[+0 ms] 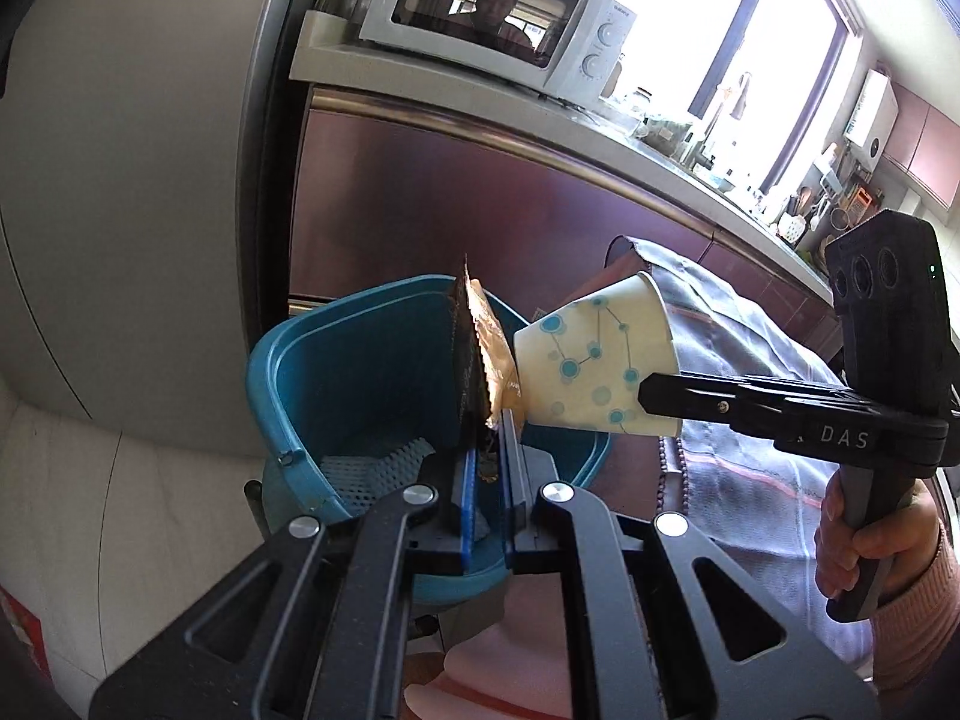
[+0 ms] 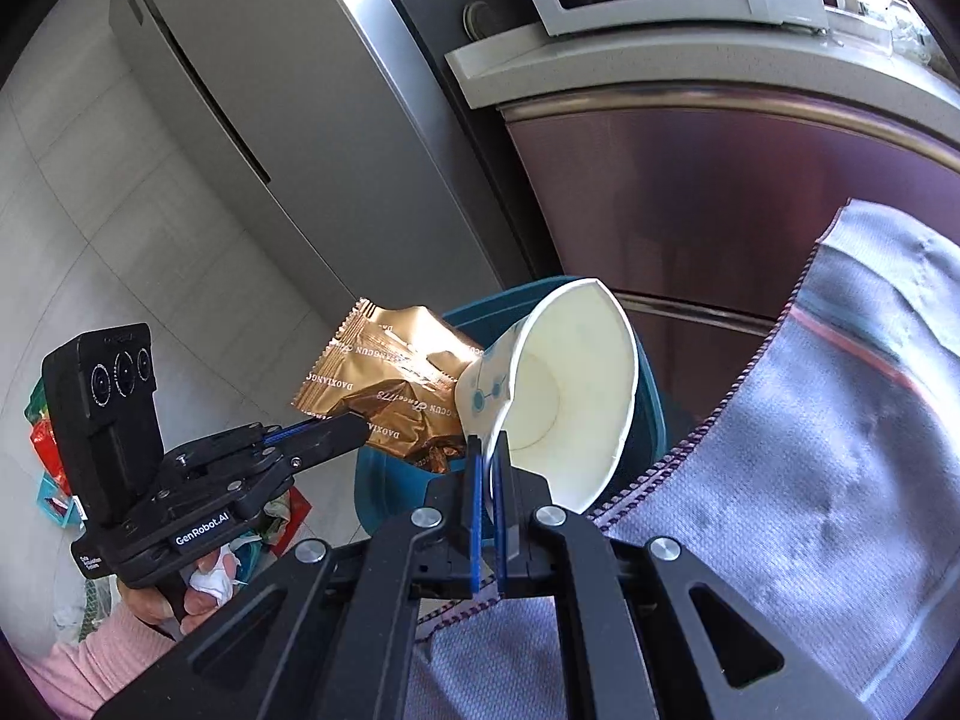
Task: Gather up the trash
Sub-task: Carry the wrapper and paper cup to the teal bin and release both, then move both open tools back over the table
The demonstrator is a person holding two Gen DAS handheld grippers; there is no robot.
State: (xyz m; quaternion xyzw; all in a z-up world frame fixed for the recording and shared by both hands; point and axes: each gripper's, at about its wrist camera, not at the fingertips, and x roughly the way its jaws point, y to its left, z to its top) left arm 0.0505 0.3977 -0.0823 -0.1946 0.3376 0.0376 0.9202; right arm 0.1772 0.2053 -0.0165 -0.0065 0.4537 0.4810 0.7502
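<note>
Black linkage bars of the left gripper [image 1: 489, 450] filled the bottom of its own view, and its blue-padded fingers [image 1: 470, 498] were pressed together on the lower edge of a gold snack wrapper [image 1: 480, 348]. That wrapper stood edge-on above the pads, its serrated seam upward, directly over the open mouth of the teal bin [image 1: 360, 360]. Seen from the right wrist, the same wrapper [image 2: 390, 390] spread broadside, crumpled, with the left gripper [image 2: 336, 429] reaching in from the left, carried by a hand [image 2: 180, 594] in a pink sleeve.

Likewise, the right gripper [image 2: 491, 468] was pinched shut on the rim of a paper cup [image 2: 564, 396], white with blue dots and lines. Its wall was squashed flat between the pads, the mouth bent out of round and facing the camera. From the left wrist, the cup [image 1: 600, 366] lay on its side, base toward the wrapper and touching or nearly touching it, with the right gripper [image 1: 651, 393] entering from the right, held by the other hand [image 1: 864, 540].

Both pieces hung over the bin's near rim [image 2: 651, 414]. White mesh netting [image 1: 372, 471] lay at the bin's bottom; otherwise its inside looked roomy. A grey-blue cloth [image 2: 810, 480] draped close on the right, its beaded hem just beside the bin. Behind stood a maroon cabinet front [image 1: 480, 198], and a refrigerator [image 2: 270, 120] rose on the left, with pale floor tiles [image 2: 90, 240] open beside it.
</note>
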